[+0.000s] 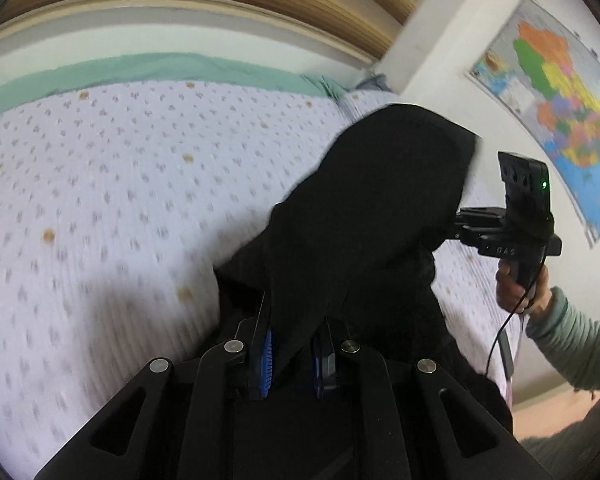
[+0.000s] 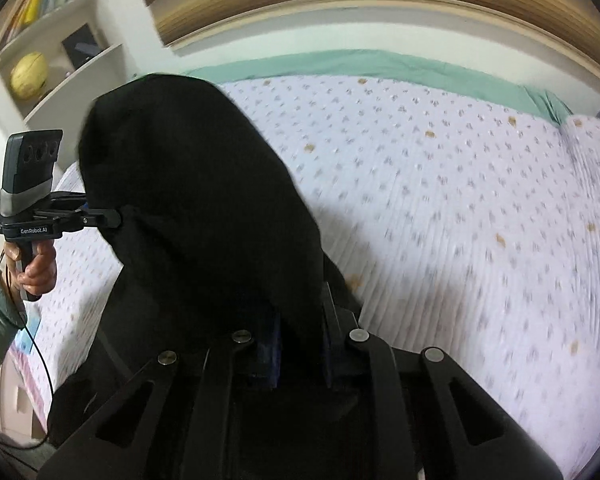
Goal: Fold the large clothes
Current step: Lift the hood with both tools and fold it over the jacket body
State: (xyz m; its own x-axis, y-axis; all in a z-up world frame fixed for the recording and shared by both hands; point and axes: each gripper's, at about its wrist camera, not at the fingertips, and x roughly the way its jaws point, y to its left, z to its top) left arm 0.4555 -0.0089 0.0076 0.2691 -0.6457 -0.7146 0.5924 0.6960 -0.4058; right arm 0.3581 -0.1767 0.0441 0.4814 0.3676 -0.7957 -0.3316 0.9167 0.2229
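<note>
1. Your left gripper (image 1: 290, 354) was clamped on the black fabric garment (image 1: 380, 208), its blue-padded fingers pinching a bunched edge that rose straight ahead of the fingertips.
2. Your right gripper (image 2: 300, 354) was likewise closed on the same garment (image 2: 196, 200), with cloth filling the gap between its fingers.
3. The garment hung lifted between the two grippers as one dark span. From your left gripper it ran ahead and off to the right; from your right gripper it ran ahead and off to the left.
4. Its long axis therefore lay across from one gripper to the other, and each hand held one end, so neither was nearer to the cloth.
5. Beyond and below both grippers lay the bed under its white quilted cover with small grey and tan prints (image 2: 460, 208), with a green sheet (image 1: 140, 68) at its far edge.
6. I judge the next move depended on keeping that span taut and level while you brought it down onto the bed ahead.
7. The lower part of the garment was hidden behind the gripper bodies.
</note>
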